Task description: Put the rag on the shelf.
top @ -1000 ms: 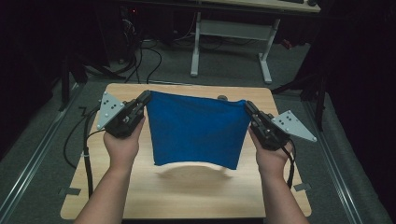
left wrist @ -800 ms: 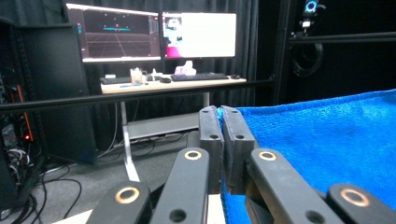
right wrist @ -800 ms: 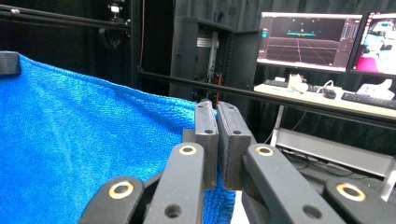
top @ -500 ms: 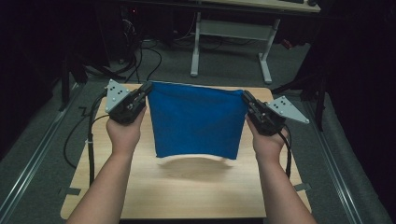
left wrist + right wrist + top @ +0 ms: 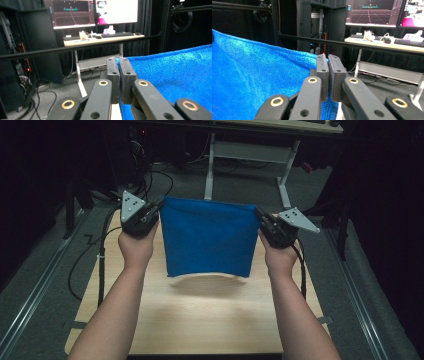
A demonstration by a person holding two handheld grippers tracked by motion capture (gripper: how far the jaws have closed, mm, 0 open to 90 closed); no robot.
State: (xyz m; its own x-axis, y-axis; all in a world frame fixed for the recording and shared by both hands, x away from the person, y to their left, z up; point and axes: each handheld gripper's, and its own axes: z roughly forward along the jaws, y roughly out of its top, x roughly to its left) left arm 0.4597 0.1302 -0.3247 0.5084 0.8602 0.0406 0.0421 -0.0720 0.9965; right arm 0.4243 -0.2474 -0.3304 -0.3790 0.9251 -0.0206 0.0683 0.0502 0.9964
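The blue cloth (image 5: 207, 237) is a rectangular piece of terry-like fabric with a fine looped nap, visible in both gripper views as a dense, slightly fuzzy weave with a rolled hem along its upper edge. It hangs above the wooden table (image 5: 200, 320), stretched between the two grippers, with its top edge nearly straight and taut. Its lower edge curls, exposing a pale underside strip just above the tabletop; whether that edge touches the wood cannot be told.

The left gripper (image 5: 155, 212) has its jaws pressed together on the cloth's upper left corner. In the left gripper view, the two flat black pads (image 5: 113, 72) meet with only the thin fabric between them. The right gripper (image 5: 261, 216) is likewise clamped on the upper right corner; in the right gripper view the fabric enters the closed pads (image 5: 322, 72) from the left.

Each gripper is matt black, with hinged link arms carrying brass-coloured pivot bushes, and a grey triangular plate on top. The table is light wood with a fine straight grain and rounded corners.

The corners themselves are hidden inside the jaws. The cloth covers the far part of the table. The surroundings are dark; the cables on the floor and the desk (image 5: 103, 40) with monitors behind are only partly discernible.
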